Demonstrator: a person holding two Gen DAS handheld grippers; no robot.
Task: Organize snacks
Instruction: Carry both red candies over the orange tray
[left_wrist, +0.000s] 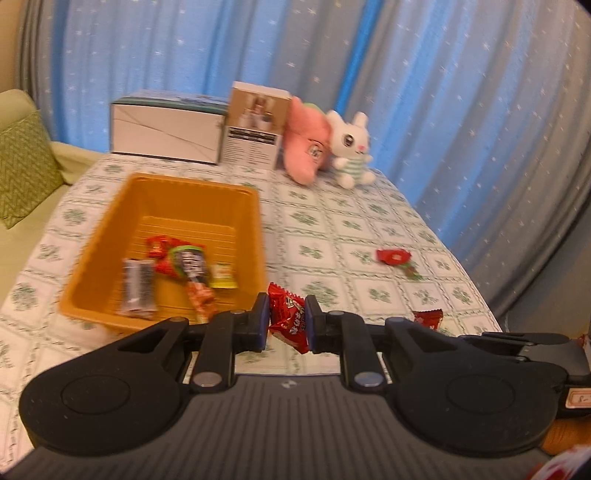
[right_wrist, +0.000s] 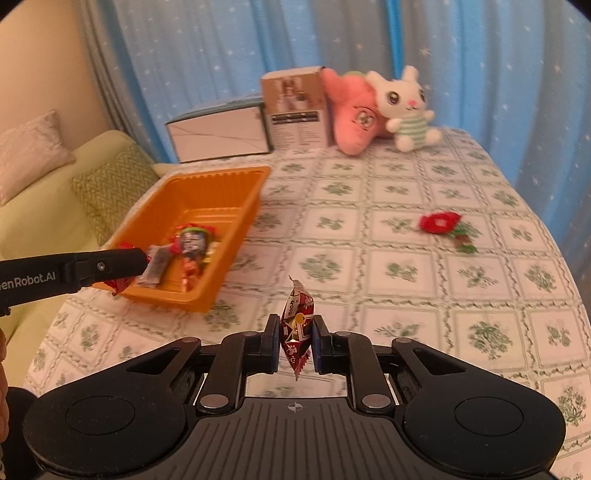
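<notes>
Nearest, in the left wrist view: left gripper (left_wrist: 287, 322) pinching a red snack packet (left_wrist: 288, 322) between blue-padded jaws, lifted just short of the near right corner of the orange tray (left_wrist: 184, 184). In the right wrist view, same gripper seen side-on at the tray's near left rim, red wrapper showing at its tip.

Right gripper (right_wrist: 295, 338) likewise clamped on a dark red packet (right_wrist: 296, 328), held upright on edge, above the tablecloth (right_wrist: 406, 295) and to the right of the tray, clear of its wall.

Inside the tray, toward its near end: a small heap of snacks (left_wrist: 177, 275), among them a silver-grey bar, a dark packet with green trim, a yellow-green sachet, some red wrappers. Far half of the tray floor bare.

Right of the tray, well apart: one red wrapped sweet (left_wrist: 393, 256) lying loose on the cloth. Another red wrapper (left_wrist: 427, 318) partly hidden behind the left gripper's body, near the table's near edge.

Beyond the tray, at the table's far side: a long white box (left_wrist: 166, 129), a tall brown carton (left_wrist: 255, 129), a pink plush (left_wrist: 306, 151), a white rabbit toy (left_wrist: 351, 147). Starred blue curtain behind.

Step in hand, probably: carrying two packets to the tray. Next move calls for bringing the left packet over the rim and spreading the jaws, then the right likewise; two loose pieces seemingly left to fetch.
</notes>
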